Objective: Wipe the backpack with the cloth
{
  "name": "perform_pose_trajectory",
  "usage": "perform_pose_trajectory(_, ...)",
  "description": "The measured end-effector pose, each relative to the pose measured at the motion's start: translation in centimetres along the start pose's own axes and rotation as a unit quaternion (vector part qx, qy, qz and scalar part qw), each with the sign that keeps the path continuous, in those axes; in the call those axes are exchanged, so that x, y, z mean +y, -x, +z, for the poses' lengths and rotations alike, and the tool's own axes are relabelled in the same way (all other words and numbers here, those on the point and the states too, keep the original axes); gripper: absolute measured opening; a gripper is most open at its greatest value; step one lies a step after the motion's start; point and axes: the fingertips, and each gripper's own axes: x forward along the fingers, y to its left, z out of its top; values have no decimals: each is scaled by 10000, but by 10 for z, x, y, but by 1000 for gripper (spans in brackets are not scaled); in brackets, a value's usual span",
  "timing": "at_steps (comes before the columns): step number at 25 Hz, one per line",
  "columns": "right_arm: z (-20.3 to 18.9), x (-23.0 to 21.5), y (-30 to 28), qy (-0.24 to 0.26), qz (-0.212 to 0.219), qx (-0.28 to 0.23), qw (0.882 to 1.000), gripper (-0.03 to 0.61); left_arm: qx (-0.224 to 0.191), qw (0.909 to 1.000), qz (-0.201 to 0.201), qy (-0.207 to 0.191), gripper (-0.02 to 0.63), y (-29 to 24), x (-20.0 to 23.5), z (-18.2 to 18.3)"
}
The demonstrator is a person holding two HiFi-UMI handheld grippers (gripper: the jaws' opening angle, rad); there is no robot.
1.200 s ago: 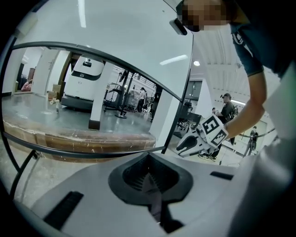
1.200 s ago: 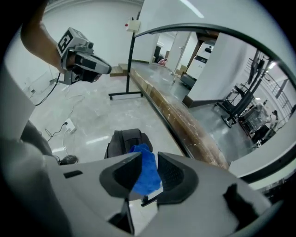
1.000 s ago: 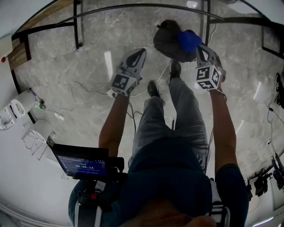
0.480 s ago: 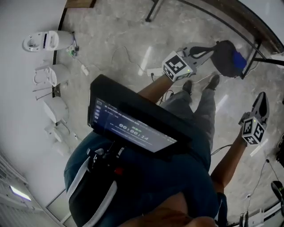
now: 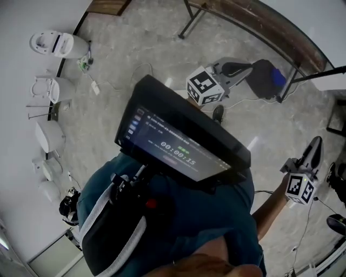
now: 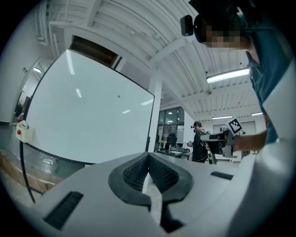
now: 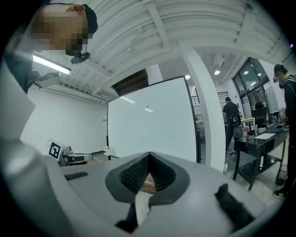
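The dark backpack (image 5: 264, 80) lies on the marble floor by a table leg, and the blue cloth (image 5: 279, 77) rests on its right side. My left gripper (image 5: 250, 66) is raised in front of it in the head view and is not touching it. Its ribbed pads (image 6: 138, 170) are pressed together with nothing between them. My right gripper (image 5: 317, 142) hangs far to the right, well away from the backpack. It is shut and empty too, its pads (image 7: 159, 173) meeting at the tip. Both gripper views look out level into the room, so the backpack and cloth are hidden there.
A tablet screen (image 5: 184, 143) on the person's chest fills the middle of the head view. A wooden table on black legs (image 5: 190, 16) stands above the backpack. White fixtures (image 5: 54, 44) line the left wall and cables (image 5: 111, 81) cross the floor. A whiteboard (image 6: 88, 120) and people (image 7: 230, 118) stand farther off.
Both grippers have lifted away from the backpack; the right one left the blue cloth lying on it and swung out right. The head view has turned, bringing the tablet to the centre.
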Motion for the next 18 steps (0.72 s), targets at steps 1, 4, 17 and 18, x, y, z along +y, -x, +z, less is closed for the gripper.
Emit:
perform_pose_trajectory(1, 1, 3, 4, 0, 40, -41, 10000, 0, -11, 10000, 55, 40, 0, 6, -1, 2)
perform_pose_trajectory(4, 2, 10, 43, -8, 168, -144, 9998, 0, -38, 9998, 191, 41, 0, 34, -35, 6)
perform_pose_trajectory(17, 3, 56, 288, -109, 553, -450, 9974, 0, -63, 9995, 155, -263, 0, 173, -255, 26)
perform_pose_trajectory(18, 6, 63, 297, -133, 584, -484, 9970, 0, -83, 9994, 159, -292, 0, 182, -261, 32)
